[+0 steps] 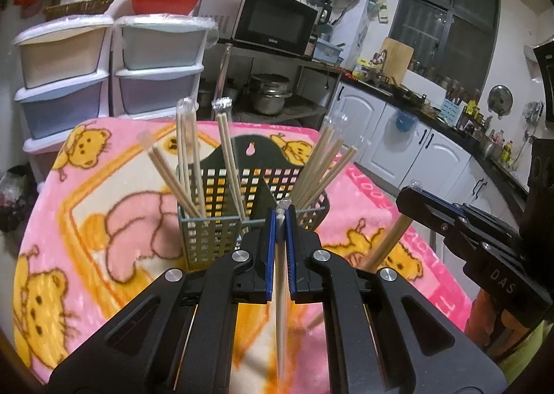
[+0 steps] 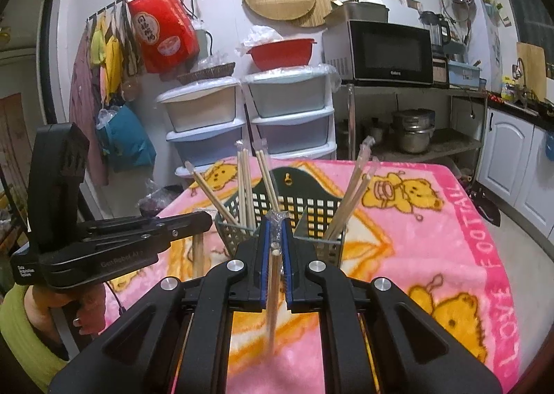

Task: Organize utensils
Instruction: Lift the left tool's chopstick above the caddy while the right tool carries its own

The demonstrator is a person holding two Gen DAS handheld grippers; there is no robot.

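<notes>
A dark mesh utensil basket stands on the pink bear blanket. Several plastic-wrapped chopsticks lean in its left compartment and its right compartment. My left gripper is shut on a wrapped chopstick pair that hangs down just in front of the basket. My right gripper is shut on another wrapped chopstick pair, also hanging near the basket's front. Each gripper shows in the other's view: the right gripper at the right, the left gripper at the left.
Stacked plastic drawers and a microwave on a metal rack stand behind the table. White cabinets and a cluttered counter run along the right. A person's hand and green sleeve hold the left gripper.
</notes>
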